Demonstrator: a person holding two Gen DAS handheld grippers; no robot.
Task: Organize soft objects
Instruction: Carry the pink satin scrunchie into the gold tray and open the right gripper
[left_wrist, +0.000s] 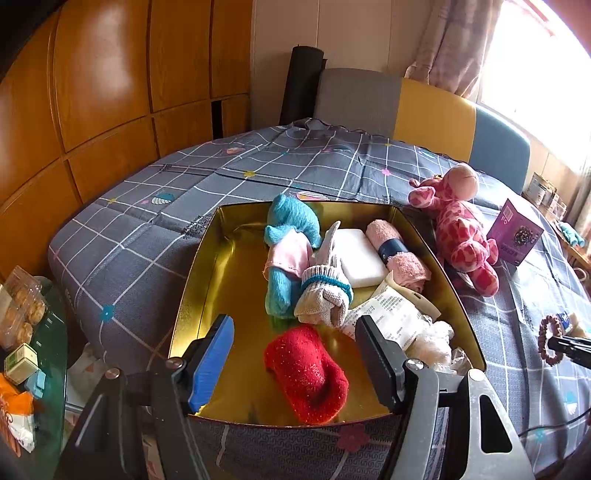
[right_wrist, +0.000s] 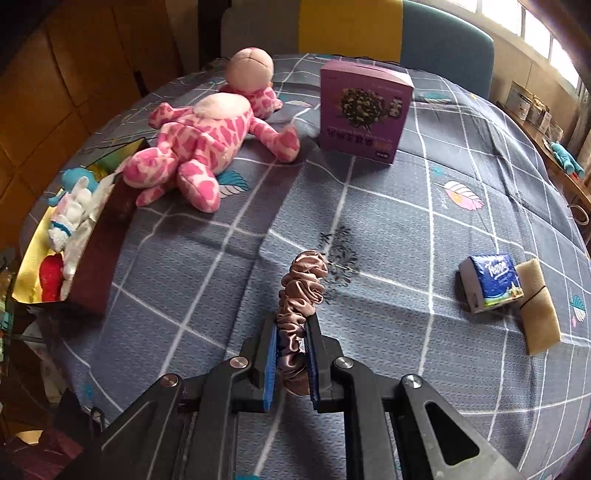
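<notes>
One dusty-pink satin scrunchie (right_wrist: 303, 291) is pinched between your right gripper (right_wrist: 291, 354) pads, lifted above the grey checked bedspread (right_wrist: 406, 258). Your left gripper (left_wrist: 295, 354) gapes empty over the gold-lined tin box (left_wrist: 207, 295), near its red knitted roll (left_wrist: 306, 373).

A purple box (right_wrist: 364, 110) stands upright on the grey checked bedcover (right_wrist: 406, 206). Behind the bed sit grey (left_wrist: 354, 98), yellow (left_wrist: 434, 118) and blue (left_wrist: 498, 147) panels, beside wooden wardrobe doors (left_wrist: 103, 74). A patterned curtain (left_wrist: 450, 44) hangs at the bright window. A green glass side worktop (left_wrist: 51, 332) carries a clear pack of biscuits (left_wrist: 20, 306).
</notes>
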